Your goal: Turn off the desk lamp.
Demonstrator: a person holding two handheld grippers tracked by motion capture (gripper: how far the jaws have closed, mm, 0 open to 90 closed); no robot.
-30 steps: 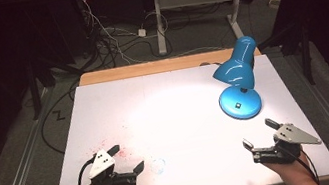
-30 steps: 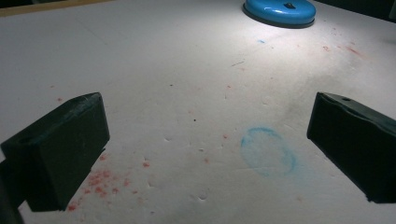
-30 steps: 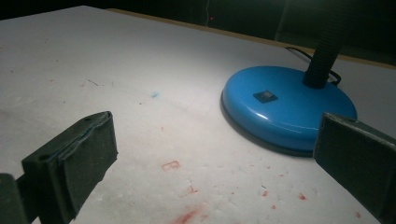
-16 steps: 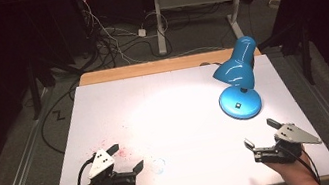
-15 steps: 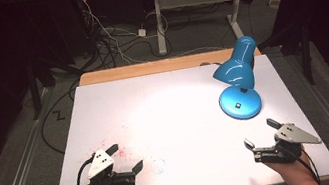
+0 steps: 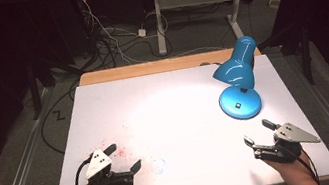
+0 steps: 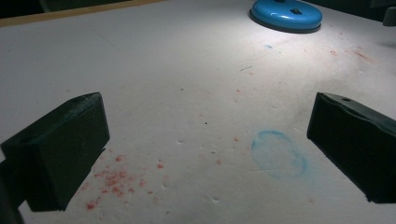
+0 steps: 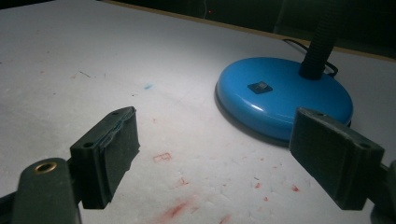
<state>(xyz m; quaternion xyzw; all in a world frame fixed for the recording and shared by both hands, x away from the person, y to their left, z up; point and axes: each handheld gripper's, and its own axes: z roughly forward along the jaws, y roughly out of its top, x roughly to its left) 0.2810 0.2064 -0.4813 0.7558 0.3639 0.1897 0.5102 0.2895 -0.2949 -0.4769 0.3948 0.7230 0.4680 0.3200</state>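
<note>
Evidently both tools wait at the near edge of the white table, so the likely step is a reach for the lamp. Left gripper, near the front-left corner, has its jaws spread wide over bare board and holds nothing. Right gripper, near the front-right corner, is likewise spread and empty. Just beyond it, toward the right edge, stands the blue lamp. Approach low and square; its switch sits on top of the base.
</note>
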